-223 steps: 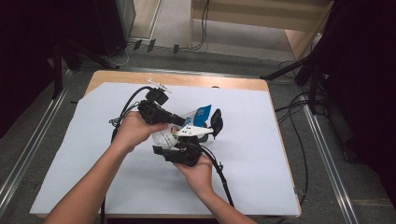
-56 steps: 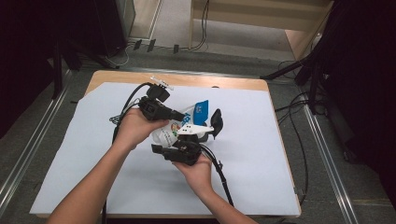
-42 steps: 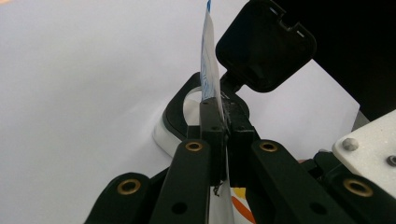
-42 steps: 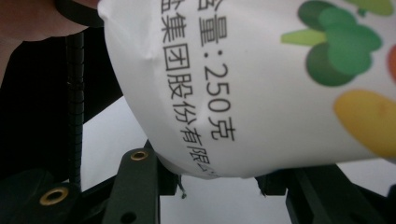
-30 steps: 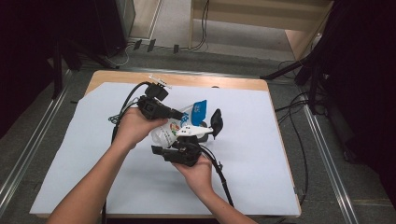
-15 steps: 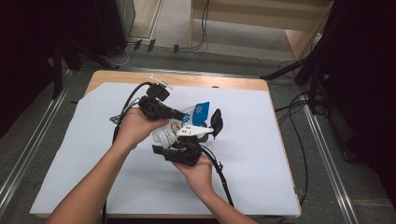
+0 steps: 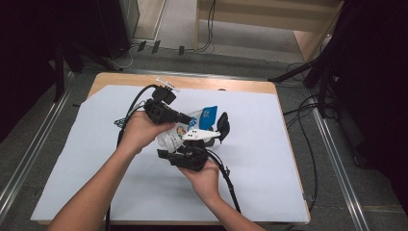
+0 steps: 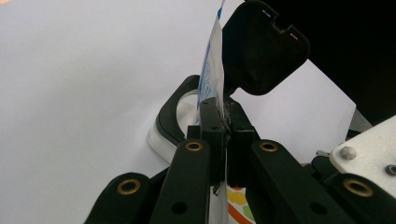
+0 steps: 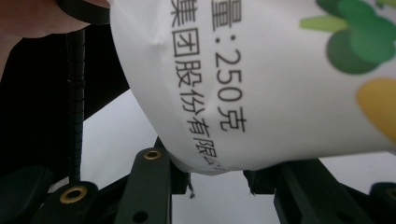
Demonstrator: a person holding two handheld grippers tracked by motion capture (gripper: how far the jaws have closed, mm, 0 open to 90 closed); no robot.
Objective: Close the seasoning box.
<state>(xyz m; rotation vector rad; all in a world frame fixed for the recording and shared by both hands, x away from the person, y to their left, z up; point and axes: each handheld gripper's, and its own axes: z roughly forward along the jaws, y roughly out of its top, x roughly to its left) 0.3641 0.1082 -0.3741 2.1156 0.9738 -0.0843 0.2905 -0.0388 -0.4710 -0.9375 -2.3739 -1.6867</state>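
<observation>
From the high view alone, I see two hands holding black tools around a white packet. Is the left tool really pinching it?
Observer: Yes. In the left gripper view the left gripper has its jaws shut on a thin flat edge of the pouch, by its blue print.
Operator: And the right tool?
Observer: In the right gripper view the pouch's rounded end sits between the jaws of the right gripper, touching both.
Operator: Anything written there?
Observer: Black print: Chinese characters and the number 250, beside green and yellow shapes.
</observation>
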